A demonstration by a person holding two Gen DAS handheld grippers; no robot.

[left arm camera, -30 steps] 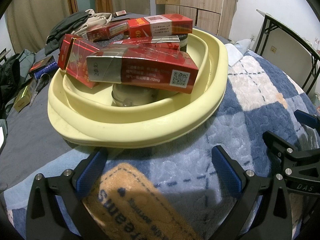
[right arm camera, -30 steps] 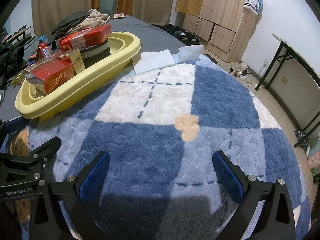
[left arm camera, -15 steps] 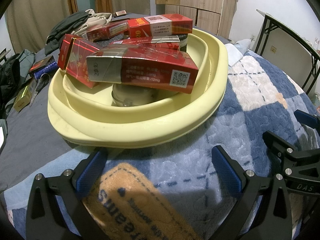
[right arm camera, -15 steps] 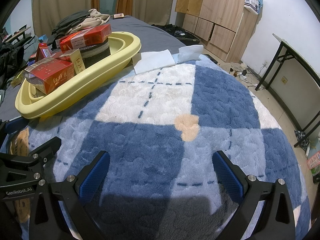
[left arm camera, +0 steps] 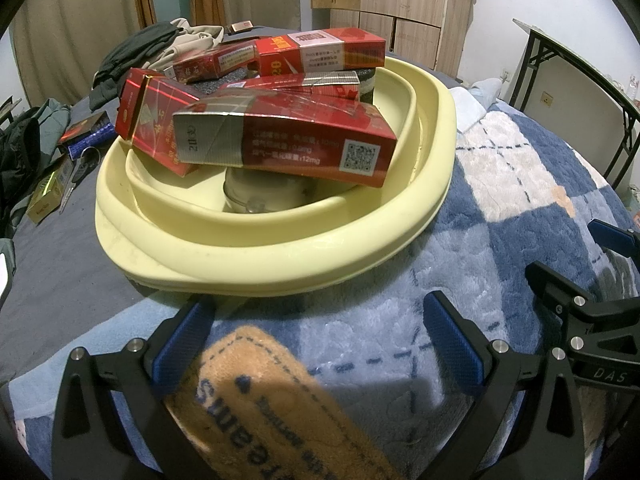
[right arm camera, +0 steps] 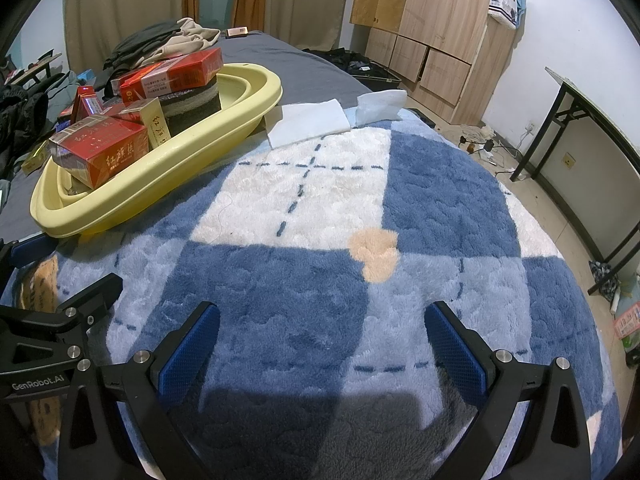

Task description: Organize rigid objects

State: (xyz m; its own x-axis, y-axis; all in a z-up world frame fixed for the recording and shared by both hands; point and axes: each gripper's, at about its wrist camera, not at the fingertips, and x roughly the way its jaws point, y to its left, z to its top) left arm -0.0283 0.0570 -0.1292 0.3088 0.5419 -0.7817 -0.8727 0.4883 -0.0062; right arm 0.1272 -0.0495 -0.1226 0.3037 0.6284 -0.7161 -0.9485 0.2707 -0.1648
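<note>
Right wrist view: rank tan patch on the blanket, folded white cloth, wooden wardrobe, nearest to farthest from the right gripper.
From the right gripper:
1. Tan patch, just ahead, slightly right, on the blanket.
2. Folded white cloth, at the blanket's far edge, beside the yellow basin.
3. Wooden wardrobe, against the back wall, right.

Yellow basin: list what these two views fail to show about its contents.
- Round object at the bottom of the yellow basin, left wrist view: mostly covered by the front red box.
- Dark round stack, right wrist view: its top is covered by a red box.
- Small print on the boxes: too small to read.
</note>
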